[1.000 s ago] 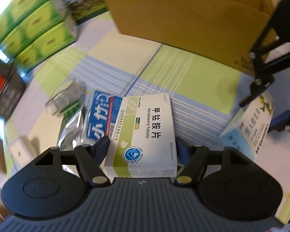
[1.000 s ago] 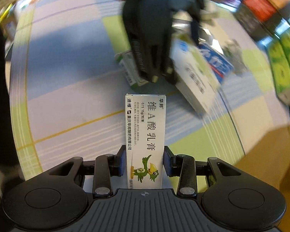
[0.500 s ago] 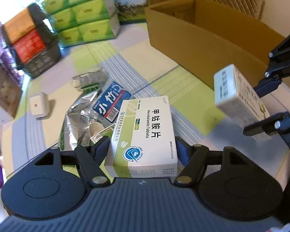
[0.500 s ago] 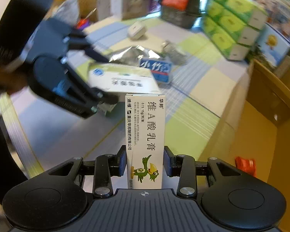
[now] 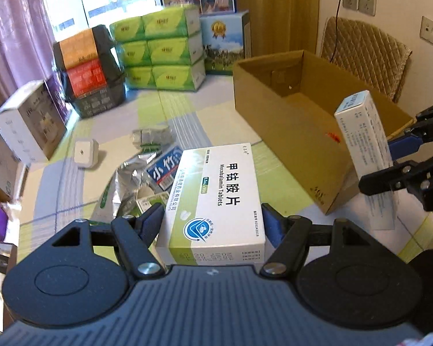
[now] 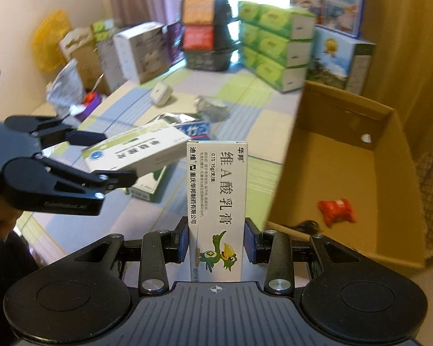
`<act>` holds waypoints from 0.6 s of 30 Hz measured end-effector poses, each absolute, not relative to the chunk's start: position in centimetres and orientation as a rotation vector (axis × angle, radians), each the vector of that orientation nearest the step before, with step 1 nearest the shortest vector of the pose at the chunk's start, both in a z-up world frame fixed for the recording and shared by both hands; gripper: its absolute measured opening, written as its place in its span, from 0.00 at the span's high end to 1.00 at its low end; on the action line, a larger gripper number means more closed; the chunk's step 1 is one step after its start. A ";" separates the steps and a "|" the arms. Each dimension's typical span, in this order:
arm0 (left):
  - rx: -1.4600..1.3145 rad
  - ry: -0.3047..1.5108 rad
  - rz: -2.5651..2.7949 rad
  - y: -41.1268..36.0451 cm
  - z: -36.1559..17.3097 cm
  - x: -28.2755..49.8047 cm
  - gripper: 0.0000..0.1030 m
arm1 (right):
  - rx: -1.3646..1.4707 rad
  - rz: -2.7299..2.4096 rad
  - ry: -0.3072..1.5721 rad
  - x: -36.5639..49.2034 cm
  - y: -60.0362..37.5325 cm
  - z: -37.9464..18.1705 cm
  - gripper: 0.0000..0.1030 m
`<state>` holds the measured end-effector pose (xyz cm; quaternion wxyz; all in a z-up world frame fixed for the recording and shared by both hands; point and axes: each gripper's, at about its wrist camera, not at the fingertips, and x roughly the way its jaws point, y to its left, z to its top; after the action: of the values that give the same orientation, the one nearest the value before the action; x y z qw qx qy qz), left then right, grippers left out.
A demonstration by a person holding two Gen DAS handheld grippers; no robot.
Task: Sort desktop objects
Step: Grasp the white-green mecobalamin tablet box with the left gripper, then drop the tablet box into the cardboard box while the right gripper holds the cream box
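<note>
Two grippers, one box each — left gripper jaws clamp tablet box, right gripper jaws ointment box.

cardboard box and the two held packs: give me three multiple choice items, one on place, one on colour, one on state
1. Where is the red packet?
A. inside the cardboard box
B. on the tablecloth
C. in a hand-held gripper

2. What colour is the stack of tissue packs?
A. blue
B. green
C. white

3. What is the left hand-held gripper doing?
A. open and empty
B. shut on the Mecobalamin box
C. shut on a foil pouch

Answers: 1 A, it lies on the box floor; 2 B, the wrappers are bright green; 3 B, both fingers press the box sides, while the right hand-held gripper grips the ointment box.
</note>
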<state>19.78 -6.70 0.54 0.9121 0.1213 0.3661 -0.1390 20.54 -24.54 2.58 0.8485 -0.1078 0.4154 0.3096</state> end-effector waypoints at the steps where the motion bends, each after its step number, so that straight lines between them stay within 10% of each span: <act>1: 0.248 0.745 -0.282 -7.0 0.9 19.5 0.34 | -0.209 0.635 0.872 20.3 -25.2 2.9 0.66; 18: 0.135 0.656 -0.319 -13.6 4.9 15.6 0.34 | -0.013 0.367 0.805 16.9 -34.0 5.7 0.66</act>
<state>15.56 -13.60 4.90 0.9321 0.0657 0.3203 -0.1560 16.94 -33.96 5.73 0.9037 -0.0063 0.3896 0.1774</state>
